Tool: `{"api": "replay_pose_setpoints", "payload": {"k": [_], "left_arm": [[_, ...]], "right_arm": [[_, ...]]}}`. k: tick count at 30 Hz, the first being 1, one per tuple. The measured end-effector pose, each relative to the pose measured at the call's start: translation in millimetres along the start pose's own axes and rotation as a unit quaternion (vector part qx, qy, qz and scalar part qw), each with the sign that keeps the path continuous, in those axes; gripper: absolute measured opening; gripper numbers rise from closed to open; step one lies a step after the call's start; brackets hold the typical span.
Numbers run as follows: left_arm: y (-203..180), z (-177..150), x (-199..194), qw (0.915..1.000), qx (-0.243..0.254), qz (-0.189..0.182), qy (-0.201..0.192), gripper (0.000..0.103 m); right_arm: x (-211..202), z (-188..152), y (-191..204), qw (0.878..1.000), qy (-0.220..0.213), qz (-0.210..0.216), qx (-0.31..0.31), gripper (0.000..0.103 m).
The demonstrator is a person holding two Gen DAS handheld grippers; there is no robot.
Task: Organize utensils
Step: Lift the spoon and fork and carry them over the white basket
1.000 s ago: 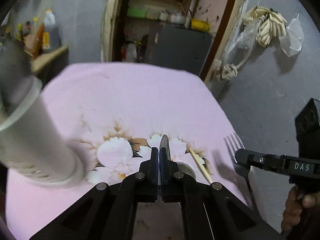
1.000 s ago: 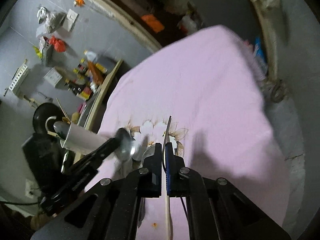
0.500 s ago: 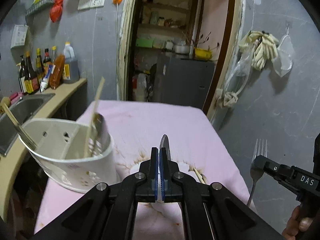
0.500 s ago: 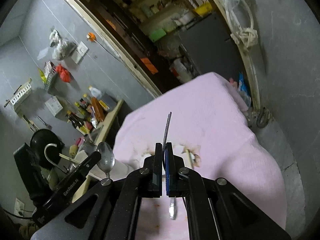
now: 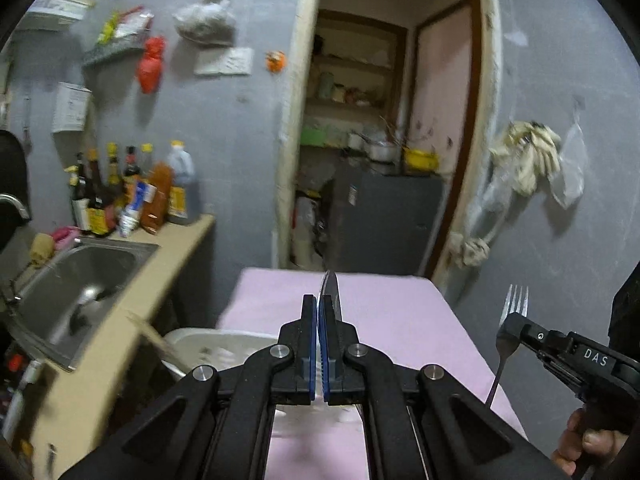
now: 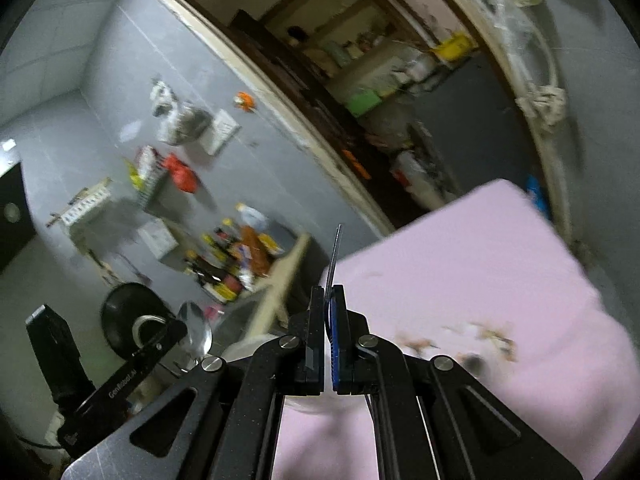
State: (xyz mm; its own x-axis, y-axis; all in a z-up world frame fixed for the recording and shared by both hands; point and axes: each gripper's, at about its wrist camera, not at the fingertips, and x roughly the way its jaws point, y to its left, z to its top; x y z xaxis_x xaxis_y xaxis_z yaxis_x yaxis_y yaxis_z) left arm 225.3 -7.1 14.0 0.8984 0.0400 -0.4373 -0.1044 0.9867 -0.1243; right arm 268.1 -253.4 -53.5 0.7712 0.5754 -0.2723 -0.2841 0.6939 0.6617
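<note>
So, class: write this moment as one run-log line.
left gripper: shut on spoon | right gripper: shut on fork | both above pink table | holder below

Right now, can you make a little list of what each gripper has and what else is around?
left gripper: shut on a spoon
right gripper: shut on a fork, tines up
holder: white utensil holder on the table, below the left gripper
table: pink cloth
nearby: sink and sauce bottles on the counter
</note>
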Motion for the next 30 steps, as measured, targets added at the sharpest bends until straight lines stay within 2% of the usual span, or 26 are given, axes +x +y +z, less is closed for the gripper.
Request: {"api": "replay_pose_setpoints", "payload": {"k": [6, 12, 18, 22, 25, 30], "left_arm": [[65.5, 38.4, -24.9, 0.9974, -0.022, 0.052, -0.045, 0.002], [106.8, 48.9, -12.0, 0.9912, -0.055, 0.085, -0.086, 0.002], [107.2, 48.9, 15.0, 0.9857, -0.042, 0.115, -0.116, 0.002], [101.4, 48.3, 28.2, 0.9816, -0.013, 0.137, -0.133, 0.002], [96.6, 42.6, 34.3, 0.9778, 0.004, 0.151, -0.145, 0.002], [92.2, 36.8, 45.2, 0.9774, 0.006, 0.153, -0.146, 0.002]], "right_arm": [[28.4, 9.6, 57.9, 0.997, -0.033, 0.069, -0.021, 0.003], [64.2, 8.0, 86.4, 0.994, -0.051, 0.091, -0.041, 0.003], [96.3, 2.7, 87.4, 0.995, -0.038, 0.077, -0.052, 0.003], [107.2, -4.7, 83.9, 0.995, -0.025, 0.077, -0.054, 0.003], [113.4, -12.7, 82.4, 0.994, -0.031, 0.075, -0.067, 0.003], [128.6, -18.5, 78.5, 0.995, -0.017, 0.062, -0.077, 0.003]]}}
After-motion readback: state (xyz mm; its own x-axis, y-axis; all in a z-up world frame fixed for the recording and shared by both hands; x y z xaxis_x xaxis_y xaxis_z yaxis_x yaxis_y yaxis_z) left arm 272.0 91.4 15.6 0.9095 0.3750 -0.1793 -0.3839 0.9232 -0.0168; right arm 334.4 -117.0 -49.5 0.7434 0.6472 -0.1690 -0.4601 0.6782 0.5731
